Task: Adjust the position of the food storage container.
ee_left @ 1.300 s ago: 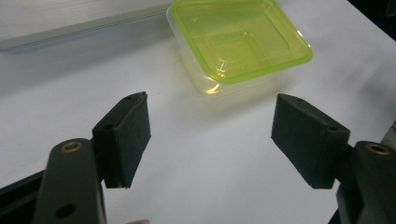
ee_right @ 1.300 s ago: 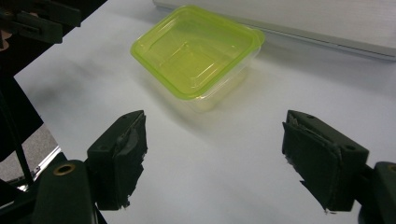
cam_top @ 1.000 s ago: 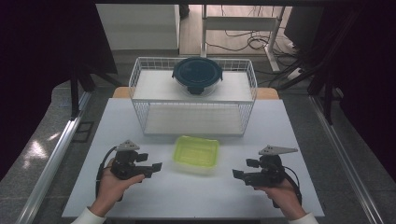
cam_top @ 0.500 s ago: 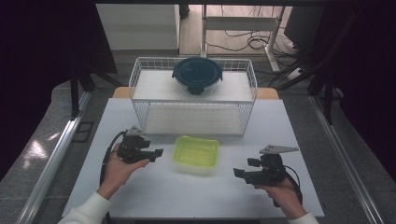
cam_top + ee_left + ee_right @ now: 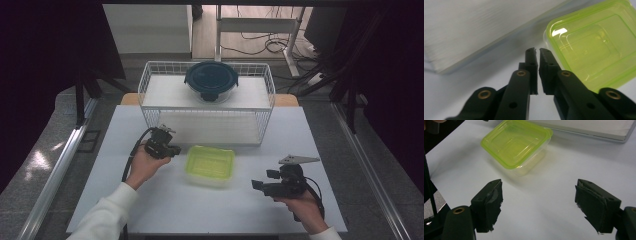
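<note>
A clear plastic box with a lime-green lid (image 5: 210, 164) sits mid-table, also seen in the left gripper view (image 5: 594, 42) and the right gripper view (image 5: 516, 142). My left gripper (image 5: 175, 149) hovers just off the box's left edge. Its jaws have just been closing and now stand shut with nothing between them (image 5: 537, 51). My right gripper (image 5: 260, 185) is held near the front right of the table, pointing toward the box from a short way off. It is open, with bare table between its pads (image 5: 539, 185).
Behind the box stands a white wire basket (image 5: 150, 80) on the table's far side. A round glass bowl with a dark blue lid (image 5: 211, 80) rests on top of it. The white tabletop (image 5: 200, 215) runs to the front edge; floor and cables lie beyond.
My left hand has moved forward and to the right, up to the box's left edge, and its jaws have gone from open to shut. The right hand has stayed put.
</note>
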### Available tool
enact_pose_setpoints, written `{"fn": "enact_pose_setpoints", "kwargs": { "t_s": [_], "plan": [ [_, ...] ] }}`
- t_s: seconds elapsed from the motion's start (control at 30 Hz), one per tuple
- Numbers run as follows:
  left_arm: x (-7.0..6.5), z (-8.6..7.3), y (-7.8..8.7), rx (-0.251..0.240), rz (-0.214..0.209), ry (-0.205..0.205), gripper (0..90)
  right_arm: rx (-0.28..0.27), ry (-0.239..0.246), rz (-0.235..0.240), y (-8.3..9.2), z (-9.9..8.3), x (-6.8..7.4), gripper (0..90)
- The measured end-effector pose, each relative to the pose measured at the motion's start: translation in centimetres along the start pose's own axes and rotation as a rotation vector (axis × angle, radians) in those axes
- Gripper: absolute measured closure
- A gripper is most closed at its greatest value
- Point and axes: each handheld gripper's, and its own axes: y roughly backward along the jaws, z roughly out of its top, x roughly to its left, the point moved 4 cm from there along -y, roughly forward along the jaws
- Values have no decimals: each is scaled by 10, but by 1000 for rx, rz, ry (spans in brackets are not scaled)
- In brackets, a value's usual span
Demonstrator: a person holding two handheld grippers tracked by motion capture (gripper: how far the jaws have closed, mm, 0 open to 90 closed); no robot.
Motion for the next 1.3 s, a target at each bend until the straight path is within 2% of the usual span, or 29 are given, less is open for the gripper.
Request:
{"fn": "enact_pose_setpoints", "kwargs": {
  "t_s": [0.17, 0.3, 0.33, 0.37, 0.43, 0.53, 0.63, 0.67, 0.77, 1.0, 1.07, 1.1, 1.2, 1.3],
  "plan": [
    [0, 6, -16, 32, 11, 2, 895, 4, -2, -4, -1, -1, -2, 217],
    [-2, 3, -25, 62, -7, -9, 899, 11, -4, -11, -2, -2, -4, 217],
    [-4, 2, -28, 60, -18, 6, 899, 11, -4, -11, -1, -2, -4, 217],
    [-5, 1, -30, 64, -27, 3, 899, 11, -6, -12, -1, -2, -5, 216],
    [-5, -1, -33, 70, -30, 19, 899, 12, -11, -13, -1, -2, -5, 217],
    [-5, -5, -32, 72, -40, 13, 900, 2, -34, 18, -1, -2, -5, 217],
    [-5, -8, -31, 77, -49, 13, 900, 1, -26, 11, 0, -1, -5, 217],
    [-6, -9, -31, 76, -51, 28, 900, 0, -29, 11, 0, -1, -5, 216],
    [-8, -11, -33, 77, -60, 34, 900, 0, -35, 5, 0, -1, -6, 217],
    [-19, -14, -32, 90, -82, -3, 900, -3, -33, 2, 2, -1, -7, 217],
    [-22, -15, -32, 92, -92, -8, 900, -5, -32, -1, 2, -1, -7, 217],
    [-25, -15, -32, 87, -100, 5, 900, -5, -37, -1, 2, -1, -7, 217],
    [-31, -16, -32, 90, -115, -21, 900, -9, -35, -3, 3, 0, -8, 218],
    [-36, -16, -32, 82, -119, -22, 900, -7, -37, -3, 2, -1, -8, 217]
  ]
}}
